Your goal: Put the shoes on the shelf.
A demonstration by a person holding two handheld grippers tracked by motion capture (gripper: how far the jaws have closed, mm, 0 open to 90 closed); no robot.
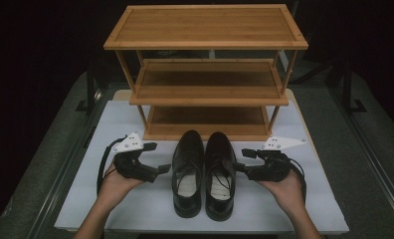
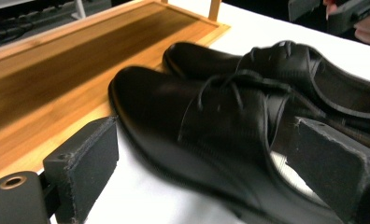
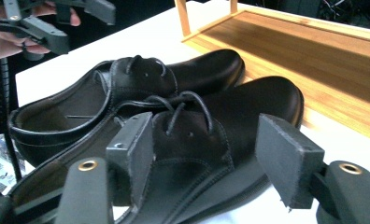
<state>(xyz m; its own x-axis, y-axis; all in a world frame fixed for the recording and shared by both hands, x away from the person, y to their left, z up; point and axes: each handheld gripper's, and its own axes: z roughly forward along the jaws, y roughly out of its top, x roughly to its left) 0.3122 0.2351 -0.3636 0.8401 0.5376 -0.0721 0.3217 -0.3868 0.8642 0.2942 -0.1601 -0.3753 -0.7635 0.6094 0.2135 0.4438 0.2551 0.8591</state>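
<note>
Pair of black shoes point(image 1: 203, 172): on white table point(image 1: 135, 204), toes against wooden rack point(image 1: 207, 74). Left gripper point(image 1: 157, 157) and right gripper point(image 1: 241, 159) flank them, jaws apart, empty. High view alone shows rack's three shelves and dark surroundings.

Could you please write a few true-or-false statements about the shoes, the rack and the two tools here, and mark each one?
1. The two black shoes stand side by side on the white table, toes toward the wooden rack. True.
2. One shoe already sits on the rack's lowest shelf. False: all three shelves are bare and both shoes are on the table.
3. The left tool has open jaws with nothing between them. True.
4. The right tool grips a shoelace. False: its jaws are open beside the right shoe, holding nothing.
5. The shoes are laced. True.
</note>
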